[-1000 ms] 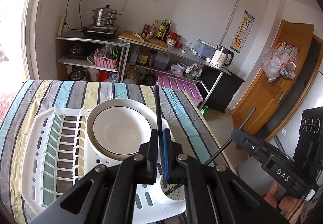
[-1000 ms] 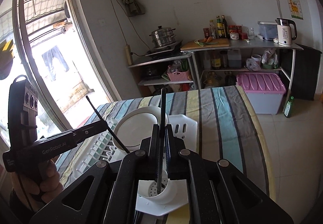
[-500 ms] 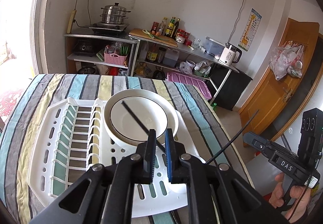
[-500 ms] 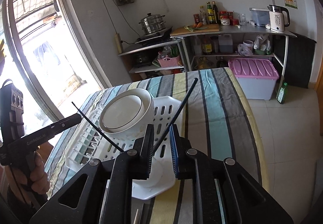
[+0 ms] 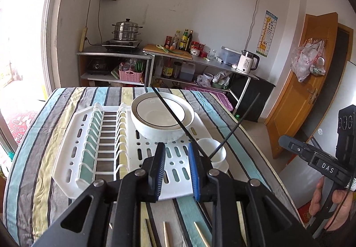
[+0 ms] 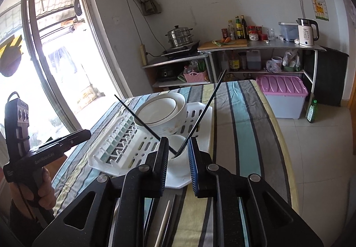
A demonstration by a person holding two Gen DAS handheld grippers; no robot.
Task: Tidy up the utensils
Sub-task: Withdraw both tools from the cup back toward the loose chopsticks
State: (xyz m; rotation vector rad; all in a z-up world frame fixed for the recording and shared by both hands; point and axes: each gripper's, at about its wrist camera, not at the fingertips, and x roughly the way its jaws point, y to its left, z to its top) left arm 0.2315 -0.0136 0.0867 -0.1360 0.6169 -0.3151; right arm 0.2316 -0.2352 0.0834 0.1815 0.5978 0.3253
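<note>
Both grippers have let go since half a second ago: the left gripper point(image 5: 176, 168) and right gripper point(image 6: 176, 163) now hold nothing, fingers spread wide. Two thin black chopsticks point(image 6: 200, 113) stand crossed in the small white cup point(image 5: 212, 150), leaning apart. The cup sits at the corner of a slotted white plastic dish rack point(image 5: 89, 142), just beside a round white bowl point(image 5: 162, 118) with a dark rim line. Pale wooden chopsticks point(image 5: 165, 235) lie on the striped cloth surface point(image 5: 33, 135) near the grippers.
</note>
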